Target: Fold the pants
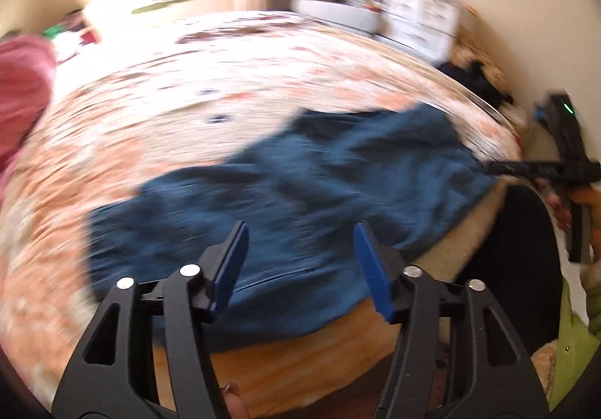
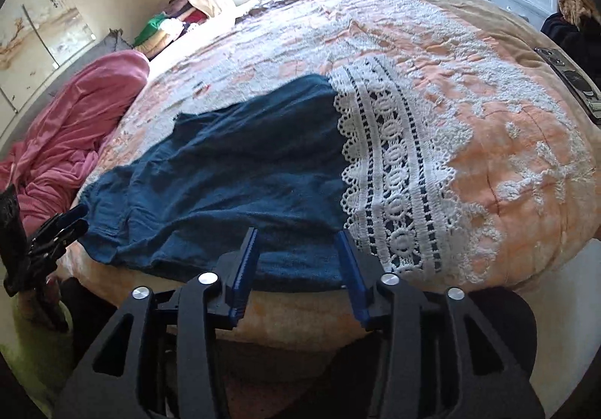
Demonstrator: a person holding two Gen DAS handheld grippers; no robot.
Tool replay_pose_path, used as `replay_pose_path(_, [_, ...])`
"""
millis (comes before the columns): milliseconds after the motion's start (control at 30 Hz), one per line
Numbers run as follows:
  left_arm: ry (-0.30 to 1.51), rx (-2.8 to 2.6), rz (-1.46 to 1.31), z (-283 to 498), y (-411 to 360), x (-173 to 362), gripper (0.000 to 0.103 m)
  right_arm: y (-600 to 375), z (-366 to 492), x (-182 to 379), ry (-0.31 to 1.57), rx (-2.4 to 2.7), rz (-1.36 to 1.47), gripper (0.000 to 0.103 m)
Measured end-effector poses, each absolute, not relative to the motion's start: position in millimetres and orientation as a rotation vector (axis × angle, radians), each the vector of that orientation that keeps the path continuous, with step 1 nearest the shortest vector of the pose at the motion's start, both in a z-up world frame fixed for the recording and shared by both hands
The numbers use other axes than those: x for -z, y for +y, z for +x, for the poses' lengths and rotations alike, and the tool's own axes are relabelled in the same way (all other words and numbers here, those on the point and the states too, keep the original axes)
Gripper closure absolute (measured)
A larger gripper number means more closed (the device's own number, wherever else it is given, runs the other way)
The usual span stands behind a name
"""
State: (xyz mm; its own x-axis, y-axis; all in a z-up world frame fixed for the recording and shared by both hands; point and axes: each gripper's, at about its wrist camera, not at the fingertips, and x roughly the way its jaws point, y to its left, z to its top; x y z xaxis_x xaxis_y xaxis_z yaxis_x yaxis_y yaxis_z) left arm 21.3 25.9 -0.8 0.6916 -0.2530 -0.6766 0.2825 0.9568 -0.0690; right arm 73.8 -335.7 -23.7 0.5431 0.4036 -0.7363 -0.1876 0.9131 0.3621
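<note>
Where rumpled blue pants [image 2: 233, 171] lie, white lace hem [image 2: 394, 175], quilted bedspread [image 2: 507, 141]

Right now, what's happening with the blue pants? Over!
Left gripper open, nothing between its fingers. Right gripper open, over the near edge. Blue pants lie spread on the bed, lace hem to the right. Pink blanket clear of them.

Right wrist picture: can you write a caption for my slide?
Open right gripper over dark blue pants with a white lace hem, spread on a peach bedspread.
</note>
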Motion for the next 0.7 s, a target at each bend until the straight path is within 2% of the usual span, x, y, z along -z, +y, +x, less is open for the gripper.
replay_pose_path(200, [0.771,0.072,-0.129,16,107,2,0.04,-323,82,13,0.901,-0.402,0.236,0.054])
replay_pose_path(400, [0.818,0.041,-0.178,40,118,15,0.039,-295,92,13,0.921,-0.423,0.157,0.05])
replay_pose_path(433, [0.833,0.043,-0.192,45,118,19,0.042,-293,92,13,0.921,-0.426,0.145,0.049])
replay_pose_path(467, [0.846,0.044,-0.196,49,114,22,0.07,-292,93,14,0.922,-0.43,0.137,0.049])
replay_pose_path(700, [0.843,-0.045,-0.125,54,121,29,0.071,-305,95,29,0.984,-0.339,0.093,0.049])
